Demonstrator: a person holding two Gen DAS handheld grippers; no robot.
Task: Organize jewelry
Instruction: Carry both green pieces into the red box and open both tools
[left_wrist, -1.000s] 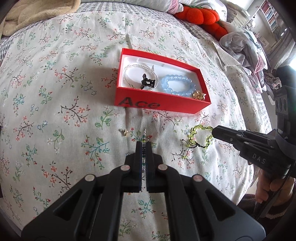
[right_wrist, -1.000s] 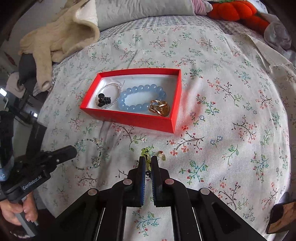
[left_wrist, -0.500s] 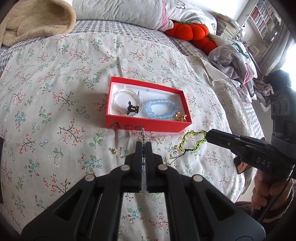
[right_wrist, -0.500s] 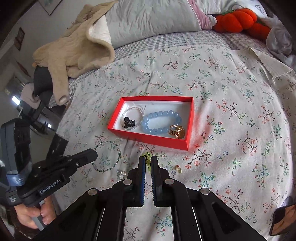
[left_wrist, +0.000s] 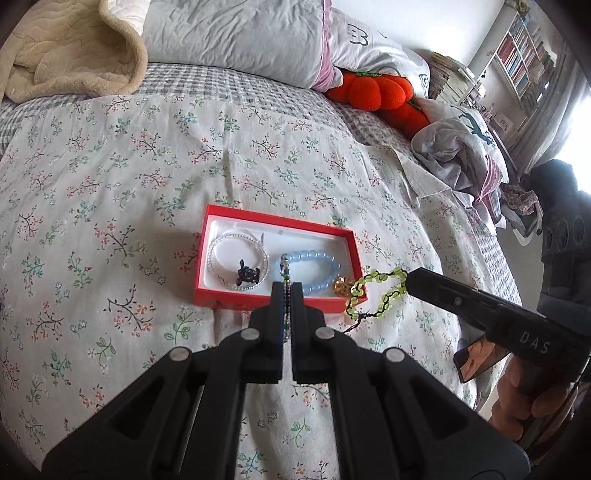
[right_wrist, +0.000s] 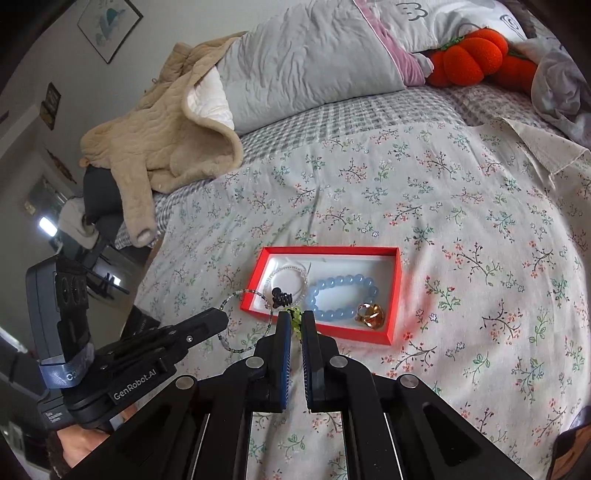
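Jaws clamped: left gripper (left_wrist: 287, 291) on thin beaded bracelet (right_wrist: 236, 321), right gripper (right_wrist: 296, 320) on green bracelet (left_wrist: 373, 291)

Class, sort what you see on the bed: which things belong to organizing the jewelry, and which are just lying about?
Part of the job:
- red box
- blue bracelet
- clear bracelet
- gold ring
- black clip
- green bracelet, in the right gripper
- thin beaded bracelet, in the left gripper

Lying about:
- beige blanket
- pillow
- orange plush
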